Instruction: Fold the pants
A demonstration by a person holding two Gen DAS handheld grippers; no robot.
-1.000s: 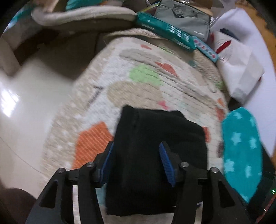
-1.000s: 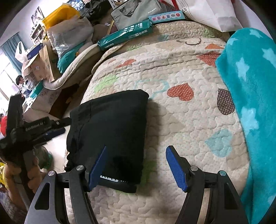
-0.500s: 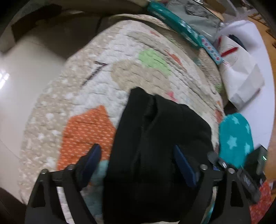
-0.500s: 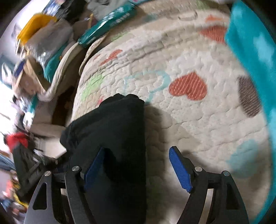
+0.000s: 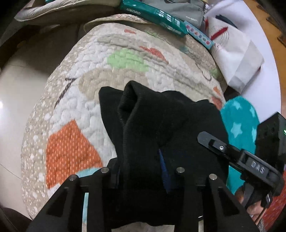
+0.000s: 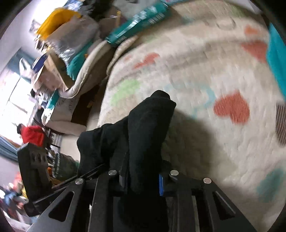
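Note:
The black pants [image 5: 160,125] lie folded on a quilted bedspread [image 5: 85,100] with coloured patches. My left gripper [image 5: 141,169] is closing and its blue pads squeeze the near edge of the cloth, which bunches up into a ridge. In the right wrist view the same black pants [image 6: 143,128] rise in a fold between the fingers of my right gripper [image 6: 141,178], whose jaws are also closing and pinch the cloth. The right gripper's body [image 5: 250,160] shows at the right of the left wrist view.
A teal star blanket [image 5: 239,125] lies to the right of the pants. Long teal boxes [image 5: 155,14], a grey bag and a white paper bag [image 5: 232,46] crowd the far end of the bed. Floor [image 5: 21,85] lies to the left, clutter beyond it.
Both grippers went from wide apart over the flat pants to pinched on the near edge. The cloth now bunches up between the pads and lifts into a ridge.

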